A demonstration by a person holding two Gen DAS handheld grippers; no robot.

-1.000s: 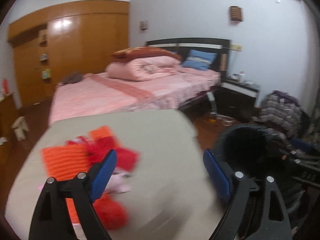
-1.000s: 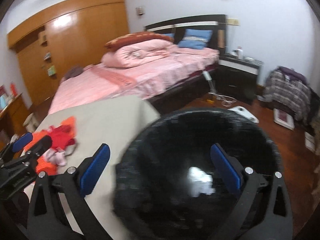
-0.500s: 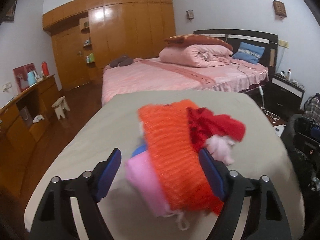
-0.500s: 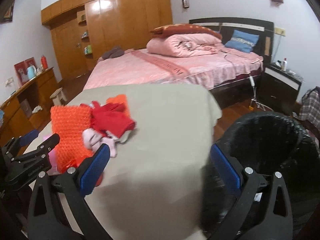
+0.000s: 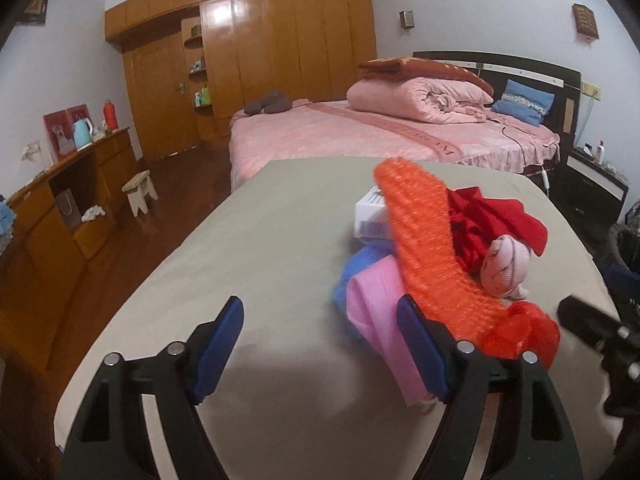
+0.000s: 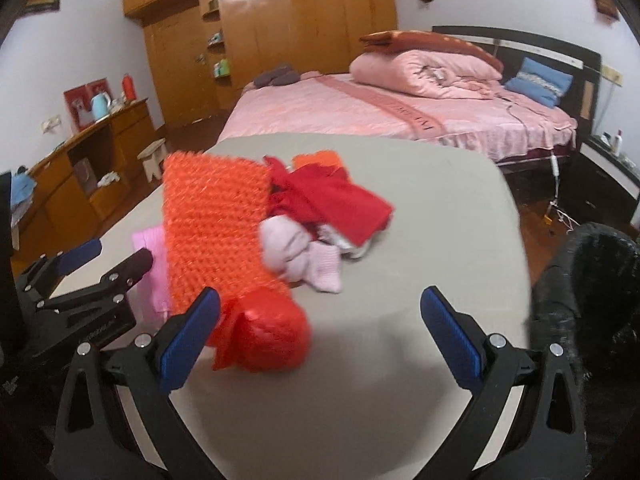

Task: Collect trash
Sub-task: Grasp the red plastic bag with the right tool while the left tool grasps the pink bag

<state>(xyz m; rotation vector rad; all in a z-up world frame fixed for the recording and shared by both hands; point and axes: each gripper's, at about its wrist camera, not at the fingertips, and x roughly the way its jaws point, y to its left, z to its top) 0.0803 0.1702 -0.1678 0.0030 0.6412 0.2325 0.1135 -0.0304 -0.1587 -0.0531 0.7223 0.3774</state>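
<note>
A trash pile lies on the grey table [image 5: 280, 240]: an orange mesh bag [image 5: 424, 236] [image 6: 216, 220], red cloth [image 5: 492, 220] [image 6: 332, 196], a pink sock [image 5: 504, 268] [image 6: 296, 252], a pink sheet [image 5: 380, 312], a blue piece [image 5: 360, 264] and a white box [image 5: 372, 212]. A red bundle [image 6: 268, 336] sits at the mesh bag's near end. My left gripper [image 5: 320, 344] is open, its right finger beside the pink sheet. My right gripper [image 6: 320, 332] is open, just behind the red bundle. A black-lined bin [image 6: 592, 280] stands right of the table.
A pink bed [image 5: 380, 132] with a rolled quilt stands behind the table. A wooden sideboard [image 5: 60, 200] and a small stool [image 5: 140, 192] are at the left, a wardrobe [image 5: 260, 60] at the back, a nightstand [image 5: 592, 188] at the right.
Both grippers have swung left from the black bin to the trash pile and moved close to it. The left gripper has gone on turning left, so the pile sits right of its fingers.
</note>
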